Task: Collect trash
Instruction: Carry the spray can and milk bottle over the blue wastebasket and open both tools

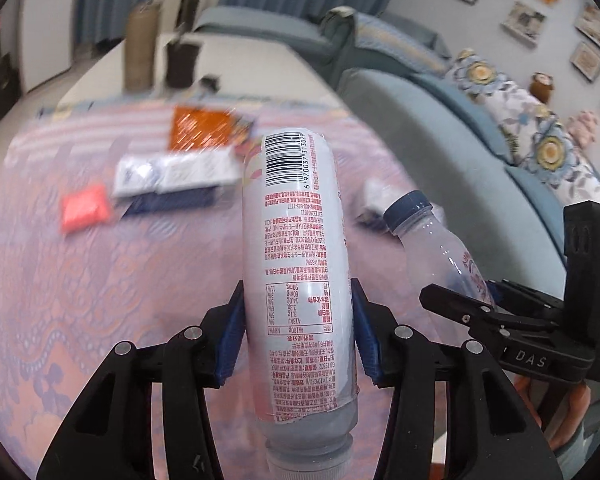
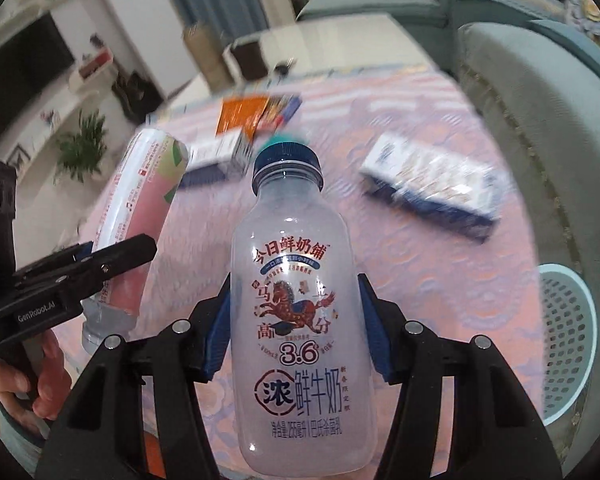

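Note:
My left gripper (image 1: 298, 292) is shut on a tall bottle (image 1: 296, 208) with a white and pink printed label, held above the table with its cap end towards the camera. The same bottle (image 2: 140, 208) and the left gripper (image 2: 112, 256) appear at the left of the right wrist view. My right gripper (image 2: 294, 280) is shut on a cloudy milk bottle (image 2: 300, 380) with a dark blue cap and a horse picture, its blue pads pressing both sides. This bottle (image 1: 432, 236) and the right gripper (image 1: 480, 308) show at the right of the left wrist view.
On the pink lace tablecloth (image 1: 80, 280) lie an orange packet (image 1: 204, 128), a white-and-blue box (image 1: 176, 172), a red packet (image 1: 84, 208) and another white-and-blue box (image 2: 432, 184). A pale blue perforated basket (image 2: 568, 332) stands at the right beside the blue sofa (image 1: 440, 128).

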`<state>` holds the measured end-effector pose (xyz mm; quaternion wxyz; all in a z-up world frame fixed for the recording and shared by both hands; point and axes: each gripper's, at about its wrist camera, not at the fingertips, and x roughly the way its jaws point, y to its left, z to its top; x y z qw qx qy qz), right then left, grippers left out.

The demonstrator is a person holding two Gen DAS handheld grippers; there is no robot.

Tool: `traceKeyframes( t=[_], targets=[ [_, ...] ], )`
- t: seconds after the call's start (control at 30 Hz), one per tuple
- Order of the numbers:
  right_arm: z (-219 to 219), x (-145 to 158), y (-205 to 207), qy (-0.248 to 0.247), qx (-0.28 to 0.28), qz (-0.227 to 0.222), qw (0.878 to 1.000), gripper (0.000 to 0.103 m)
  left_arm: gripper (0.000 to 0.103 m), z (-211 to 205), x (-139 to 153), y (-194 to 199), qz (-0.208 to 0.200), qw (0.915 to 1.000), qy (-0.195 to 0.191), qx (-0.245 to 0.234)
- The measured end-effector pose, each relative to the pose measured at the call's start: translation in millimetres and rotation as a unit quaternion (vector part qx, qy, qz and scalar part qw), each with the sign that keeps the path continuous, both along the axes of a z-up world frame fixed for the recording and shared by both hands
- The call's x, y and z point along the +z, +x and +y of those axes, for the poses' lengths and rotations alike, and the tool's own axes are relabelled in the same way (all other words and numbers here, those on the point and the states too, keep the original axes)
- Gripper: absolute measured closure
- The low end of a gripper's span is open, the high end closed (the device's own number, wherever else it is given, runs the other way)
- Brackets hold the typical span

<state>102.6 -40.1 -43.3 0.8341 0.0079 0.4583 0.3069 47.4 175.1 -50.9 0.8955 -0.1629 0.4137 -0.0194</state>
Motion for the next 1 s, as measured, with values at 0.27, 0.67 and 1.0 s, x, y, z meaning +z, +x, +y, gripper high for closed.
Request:
traceKeyframes(
  t=[0.27, 0.67, 1.0],
  targets=[
    [-102, 40, 12, 0.042, -0.094, -0.044, 0.994, 0.049, 0.056, -80, 45, 35, -0.043, 0.9965, -0.011, -0.071],
    [-253, -15, 39, 0.045, -0.262, 0.009, 0.964, 0.049, 0.056, -228, 31, 107, -0.021, 0.9790, -0.026, -0.201],
    [-313, -127, 48, 0.025, -0.350, 0.136, 0.927, 0.049, 0.057, -311, -57, 149, 0.068, 0.9608, -0.017, -0.268]
  ],
)
